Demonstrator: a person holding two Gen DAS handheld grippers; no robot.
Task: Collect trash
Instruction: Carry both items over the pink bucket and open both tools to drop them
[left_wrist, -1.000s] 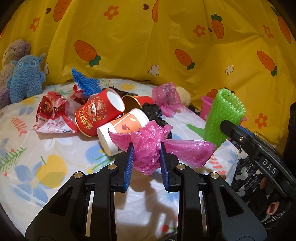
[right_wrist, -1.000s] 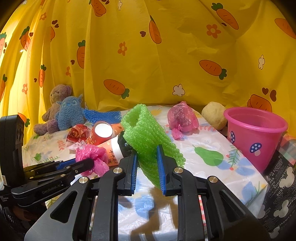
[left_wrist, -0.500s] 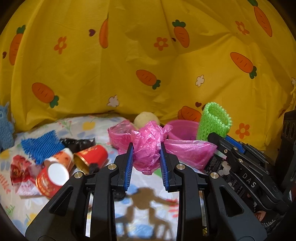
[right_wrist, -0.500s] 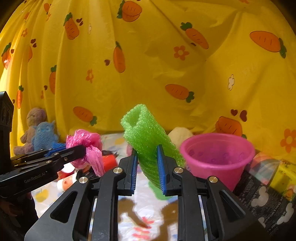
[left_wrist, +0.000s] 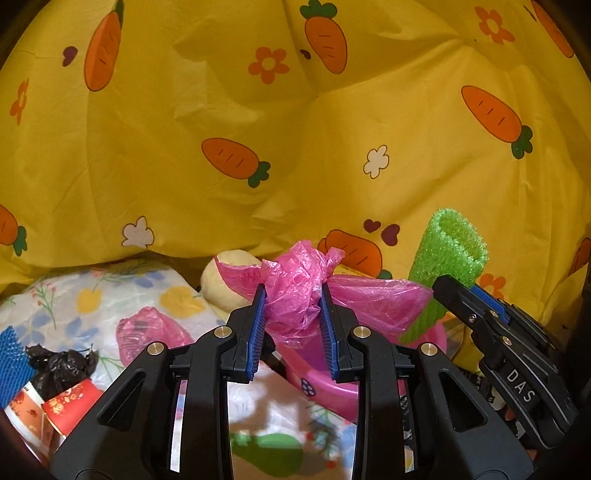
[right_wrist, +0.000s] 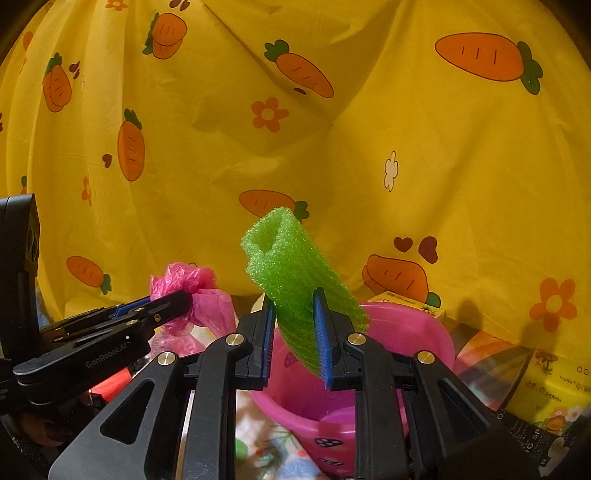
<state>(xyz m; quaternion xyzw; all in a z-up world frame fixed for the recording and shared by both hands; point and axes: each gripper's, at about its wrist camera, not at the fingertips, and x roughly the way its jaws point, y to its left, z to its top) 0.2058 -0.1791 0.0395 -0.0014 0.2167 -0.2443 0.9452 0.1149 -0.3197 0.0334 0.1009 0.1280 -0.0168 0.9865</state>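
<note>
My left gripper (left_wrist: 291, 314) is shut on a crumpled pink plastic bag (left_wrist: 295, 291) and holds it in the air just in front of the pink bucket (left_wrist: 325, 384). My right gripper (right_wrist: 293, 328) is shut on a green foam net sleeve (right_wrist: 291, 273) and holds it over the pink bucket (right_wrist: 413, 332). The sleeve also shows in the left wrist view (left_wrist: 448, 251), with the right gripper (left_wrist: 461, 291) beside the bag. The left gripper (right_wrist: 184, 299) and its bag (right_wrist: 199, 291) show at the left of the right wrist view.
On the floral sheet (left_wrist: 110, 291) lie another pink bag (left_wrist: 147, 332), a black bag (left_wrist: 61, 365), red paper cups (left_wrist: 62, 406) and a blue net (left_wrist: 11, 354). A cream ball (left_wrist: 225, 277) sits behind. Boxes (right_wrist: 546, 384) stand right of the bucket. A yellow carrot curtain (left_wrist: 258, 129) hangs behind.
Both grippers have swung right and forward with their loads, from over the trash pile to the pink bucket. The green sleeve now hangs over the bucket's mouth.
</note>
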